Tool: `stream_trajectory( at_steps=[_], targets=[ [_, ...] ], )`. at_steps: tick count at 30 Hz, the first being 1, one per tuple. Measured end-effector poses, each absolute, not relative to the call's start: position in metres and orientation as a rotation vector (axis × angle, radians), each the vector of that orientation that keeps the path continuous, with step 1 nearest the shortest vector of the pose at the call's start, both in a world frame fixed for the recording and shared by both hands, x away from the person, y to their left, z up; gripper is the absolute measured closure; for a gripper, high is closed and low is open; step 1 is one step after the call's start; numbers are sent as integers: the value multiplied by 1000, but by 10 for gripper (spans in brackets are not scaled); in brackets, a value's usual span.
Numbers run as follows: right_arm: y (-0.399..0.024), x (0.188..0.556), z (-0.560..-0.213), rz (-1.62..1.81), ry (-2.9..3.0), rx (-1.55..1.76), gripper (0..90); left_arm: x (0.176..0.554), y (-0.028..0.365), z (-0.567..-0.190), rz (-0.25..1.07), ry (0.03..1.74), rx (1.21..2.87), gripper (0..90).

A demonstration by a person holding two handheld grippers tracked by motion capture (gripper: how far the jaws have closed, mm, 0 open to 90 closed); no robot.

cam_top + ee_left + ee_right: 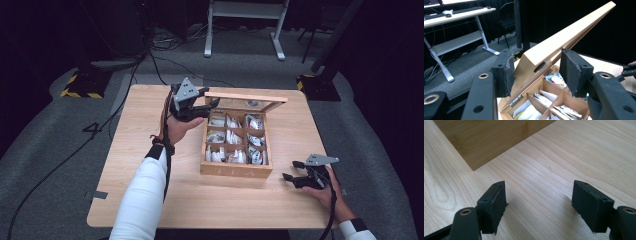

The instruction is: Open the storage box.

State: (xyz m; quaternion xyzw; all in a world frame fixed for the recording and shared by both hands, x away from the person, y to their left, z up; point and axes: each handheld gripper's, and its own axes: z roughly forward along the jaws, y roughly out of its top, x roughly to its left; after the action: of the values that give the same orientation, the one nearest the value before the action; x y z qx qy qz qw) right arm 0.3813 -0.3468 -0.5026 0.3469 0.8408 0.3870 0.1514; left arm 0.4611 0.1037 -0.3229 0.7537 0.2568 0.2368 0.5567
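- A light wooden tea box (236, 171) with a grid of compartments sits on the pale wood-grain table (150, 190), between the two grippers, with its front wall towards the person.
- Its compartments hold small paper tea sachets (232, 137), mostly white, a few with green or pink print; I cannot read any labels from here.
- The box's hinged wooden lid (246, 96) stands raised at the back edge, tilted up and away, and seems to have a glass pane in it, though the high view is too dim to be sure.
- The left gripper (206, 105) is up at the lid's left end. In the left gripper view its two black padded jaws stand apart with the corner of the lid (554, 42) between them; the left pad (507, 72) sits just beside the wood, the other pad is clear of it.
- The left hand (179, 127) holds that gripper just left of the box, a white sleeve (142, 195) running back along the forearm.
- The right gripper (294, 171) lies low over the table near the box's front right corner, jaws spread wide and holding nothing.
- Past those jaws, bare tabletop (554, 170) and a darker corner of the box's wall (489, 137) show.
- Beyond the table, grey carpet (60, 165) with trailing black cables (50, 170).
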Motion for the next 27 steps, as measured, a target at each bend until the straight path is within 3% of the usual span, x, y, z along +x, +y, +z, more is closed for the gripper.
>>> stream_trajectory(
  at_steps=[27],
  targets=[
    [-345, 382, -503, 1078, 2414, 998, 245, 496, 100, -308, 556, 674, 1748, 494]
  ],
)
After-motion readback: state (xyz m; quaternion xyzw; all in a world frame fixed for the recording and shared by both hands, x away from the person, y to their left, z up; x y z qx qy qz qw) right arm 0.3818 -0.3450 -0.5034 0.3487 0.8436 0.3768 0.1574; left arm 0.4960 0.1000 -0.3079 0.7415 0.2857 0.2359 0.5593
